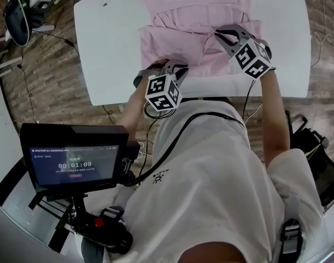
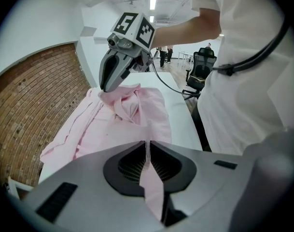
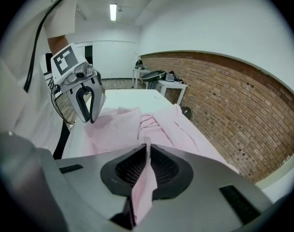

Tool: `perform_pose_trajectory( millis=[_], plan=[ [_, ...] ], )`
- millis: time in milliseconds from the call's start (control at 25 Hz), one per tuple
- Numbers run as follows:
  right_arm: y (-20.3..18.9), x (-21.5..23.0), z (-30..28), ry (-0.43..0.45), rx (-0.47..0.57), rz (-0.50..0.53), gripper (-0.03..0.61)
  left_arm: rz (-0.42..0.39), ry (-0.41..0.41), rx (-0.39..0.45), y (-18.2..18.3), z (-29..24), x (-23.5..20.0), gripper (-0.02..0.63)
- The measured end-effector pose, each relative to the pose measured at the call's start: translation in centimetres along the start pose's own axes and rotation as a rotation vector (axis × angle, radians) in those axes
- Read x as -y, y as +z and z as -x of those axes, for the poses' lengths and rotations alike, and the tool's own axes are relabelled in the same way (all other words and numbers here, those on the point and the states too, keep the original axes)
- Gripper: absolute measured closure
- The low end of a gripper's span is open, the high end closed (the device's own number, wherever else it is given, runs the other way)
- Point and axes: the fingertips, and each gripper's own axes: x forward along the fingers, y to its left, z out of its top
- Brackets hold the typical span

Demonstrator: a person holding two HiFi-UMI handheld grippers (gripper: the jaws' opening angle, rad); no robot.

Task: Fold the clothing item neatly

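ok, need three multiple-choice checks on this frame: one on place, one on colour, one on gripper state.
1. Where does the garment lie?
A. in a laundry basket
B. on the white table
C. on a hanger

2. What colour is the garment?
A. pink
B. blue
C. grey

3. How does the left gripper stand?
A. open, nothing between its jaws
B. shut on a pen
C. shut on a fold of the garment

Key:
1 B, the head view shows it spread over the tabletop.
2 A, it reads pink in all three views.
3 C, the left gripper view shows pink cloth pinched between the closed jaws.
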Motion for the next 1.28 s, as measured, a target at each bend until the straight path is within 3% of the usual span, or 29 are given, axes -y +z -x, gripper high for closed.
perform_pose_trajectory(
  millis=[280,560,880,1080,1280],
  plan=[
    [0.5,5.1,-0.3,-0.033,-0.078,0.211,0.548,-0.066,0.088,-0.035,1.0,0.8,-3.9,0.584],
    [0.6,7.5,-2.6,0.019,-0.091,0.311,0.548,-0.173,0.205,-0.119,2.2,0.2,-15.7,0.584],
    [0.3,8.8,-4.4,0.069,-0.110,0.327,0.548,-0.247,0.178,-0.225,1.5,-3.0,-22.9,0.584],
    [-1.2,10.0,-5.9,0.071,-0.112,0.277,0.548,-0.240,0.138,-0.258,1.1,-6.7,-24.9,0.584],
    [-3.1,10.9,-8.7,0.066,-0.117,0.246,0.548,-0.231,0.168,-0.258,-0.5,-9.2,-26.9,0.583]
  ],
)
